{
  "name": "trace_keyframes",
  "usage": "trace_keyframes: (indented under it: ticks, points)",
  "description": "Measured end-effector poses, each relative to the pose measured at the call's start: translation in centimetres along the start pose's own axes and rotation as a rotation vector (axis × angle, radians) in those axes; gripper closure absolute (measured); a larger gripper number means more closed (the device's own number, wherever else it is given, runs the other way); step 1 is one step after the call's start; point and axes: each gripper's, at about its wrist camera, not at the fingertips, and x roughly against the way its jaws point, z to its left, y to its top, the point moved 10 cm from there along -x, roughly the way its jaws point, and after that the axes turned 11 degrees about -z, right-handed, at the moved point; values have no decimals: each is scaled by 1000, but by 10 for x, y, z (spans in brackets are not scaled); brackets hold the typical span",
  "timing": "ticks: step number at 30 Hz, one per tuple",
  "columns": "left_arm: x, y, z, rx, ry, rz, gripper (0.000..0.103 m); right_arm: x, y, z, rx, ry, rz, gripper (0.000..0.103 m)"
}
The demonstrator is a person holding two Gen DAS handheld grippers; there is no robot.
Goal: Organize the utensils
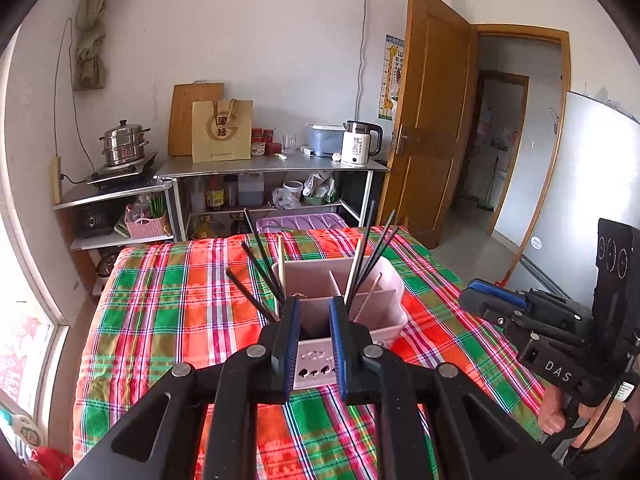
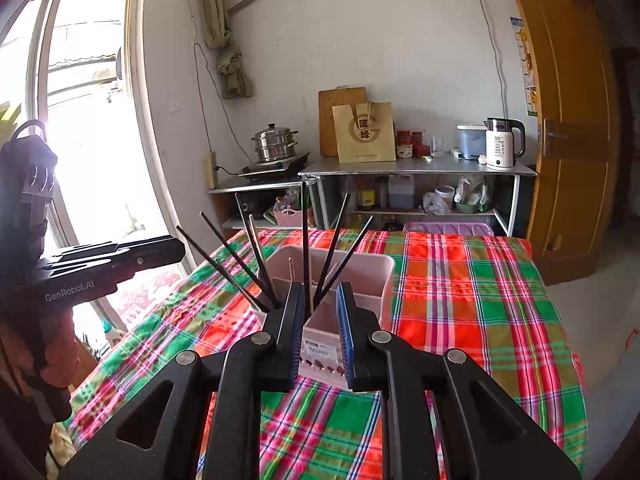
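Observation:
A pink utensil holder (image 1: 384,280) with compartments stands on the plaid tablecloth (image 1: 168,312). Several black chopsticks (image 1: 260,264) and a few pale wooden ones (image 1: 281,264) stick up out of it. My left gripper (image 1: 315,308) hovers just in front of the holder, jaws open and empty. My right gripper (image 2: 320,300) is also right in front of the holder (image 2: 360,276), jaws open and empty, with black chopsticks (image 2: 306,240) fanning up behind it. The right gripper also shows in the left wrist view (image 1: 492,296), off to the right.
A metal shelf unit (image 1: 272,168) stands behind the table with a steamer pot (image 1: 124,144), paper bag (image 1: 222,130) and white kettle (image 1: 360,144). A purple bin (image 1: 300,222) sits beyond the table's far edge. A wooden door (image 1: 432,120) stands open at right.

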Motion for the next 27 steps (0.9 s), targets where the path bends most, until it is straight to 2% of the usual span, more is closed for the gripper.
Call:
trace_keyframes:
  ticks: [3, 9, 13, 16, 21, 25, 27]
  points:
    - [18, -20, -11, -21, 6, -3, 88, 21, -14, 7, 23, -2, -3, 86]
    - [53, -65, -32, 0, -3, -19, 88, 58, -45, 18, 48, -11, -5, 85]
    - [74, -97, -42, 15, 8, -22, 81, 78, -69, 25, 52, -20, 11, 85]
    - [87, -118, -47, 23, 28, -22, 81, 91, -88, 31, 52, -17, 26, 85]
    - [109, -140, -47, 43, 56, -33, 81, 110, -114, 36, 39, -32, 47, 85]
    - [124, -149, -48, 47, 67, -50, 81, 124, -122, 37, 11, -38, 37, 84]
    - [130, -152, -49, 39, 75, -60, 81, 129, -123, 38, 17, -44, 27, 80]
